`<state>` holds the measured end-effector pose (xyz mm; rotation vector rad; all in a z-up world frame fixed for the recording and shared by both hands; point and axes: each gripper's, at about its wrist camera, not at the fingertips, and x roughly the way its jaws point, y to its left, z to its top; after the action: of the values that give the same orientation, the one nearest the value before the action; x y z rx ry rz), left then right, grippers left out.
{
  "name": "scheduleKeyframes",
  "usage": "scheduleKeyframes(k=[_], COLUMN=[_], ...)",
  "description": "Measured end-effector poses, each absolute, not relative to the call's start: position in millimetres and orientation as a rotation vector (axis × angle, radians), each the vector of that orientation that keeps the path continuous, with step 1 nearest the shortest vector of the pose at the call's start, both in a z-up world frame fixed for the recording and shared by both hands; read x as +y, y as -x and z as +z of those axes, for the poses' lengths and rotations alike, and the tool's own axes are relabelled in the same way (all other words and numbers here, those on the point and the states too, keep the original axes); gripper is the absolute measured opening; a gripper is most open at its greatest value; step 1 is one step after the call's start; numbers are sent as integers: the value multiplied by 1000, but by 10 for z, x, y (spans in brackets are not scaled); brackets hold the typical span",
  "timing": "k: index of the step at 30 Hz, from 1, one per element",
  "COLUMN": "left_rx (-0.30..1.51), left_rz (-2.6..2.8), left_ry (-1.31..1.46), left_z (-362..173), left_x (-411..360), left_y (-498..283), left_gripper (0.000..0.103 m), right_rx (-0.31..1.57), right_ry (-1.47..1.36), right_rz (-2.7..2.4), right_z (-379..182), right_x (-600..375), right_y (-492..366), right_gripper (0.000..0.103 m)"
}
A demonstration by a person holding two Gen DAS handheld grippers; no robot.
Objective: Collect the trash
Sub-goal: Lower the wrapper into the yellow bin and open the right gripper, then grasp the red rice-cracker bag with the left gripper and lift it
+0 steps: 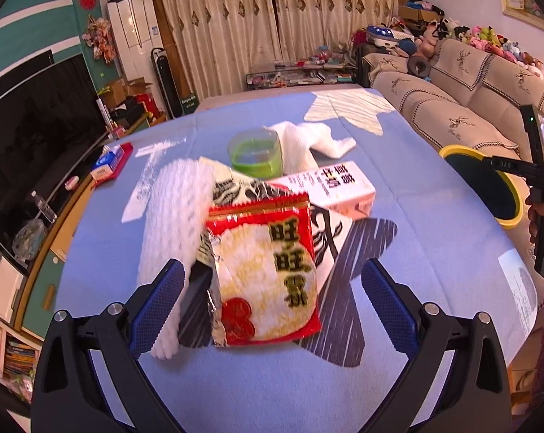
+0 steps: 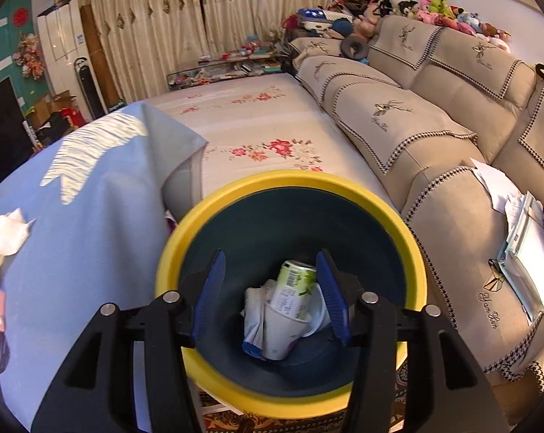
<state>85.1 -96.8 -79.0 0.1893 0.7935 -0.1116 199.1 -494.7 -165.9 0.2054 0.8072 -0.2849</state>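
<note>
While the right gripper (image 2: 270, 294) hangs over the yellow-rimmed trash bin (image 2: 290, 180), fingers spread and holding nothing (a can and crumpled paper already sit inside), the left gripper (image 1: 272, 297) is the one near the trash. Its fingers are wide open either side of the red rice cracker wrapper (image 1: 264, 274) on the blue table (image 1: 434, 216), empty so far. Wrapper's long axis runs straight ahead between them, so I'd guess closing grabs it.

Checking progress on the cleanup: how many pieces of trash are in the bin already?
3 visible in the bin: a green can sitting in a paper cup, and crumpled paper beside them. More may lie hidden underneath.
</note>
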Motion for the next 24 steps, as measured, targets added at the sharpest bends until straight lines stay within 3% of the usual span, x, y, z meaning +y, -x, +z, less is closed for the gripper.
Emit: scheduleKeyframes(k=[20, 22, 24], left_rx=[869, 868, 868], left_rz=[-73, -87, -108], left_ry=[-60, -55, -43], left_z=[-1106, -1107, -1102], left_x=[-655, -650, -654], left_y=[-1045, -1040, -1036], left_gripper=[96, 91, 79], right_rx=[800, 802, 801], right_ry=[-223, -224, -226], right_rz=[-195, -188, -182], right_z=[-1616, -1622, -1618], right_x=[-4594, -4575, -4572], right_y=[-1795, -1794, -1781], right_gripper=[53, 53, 53])
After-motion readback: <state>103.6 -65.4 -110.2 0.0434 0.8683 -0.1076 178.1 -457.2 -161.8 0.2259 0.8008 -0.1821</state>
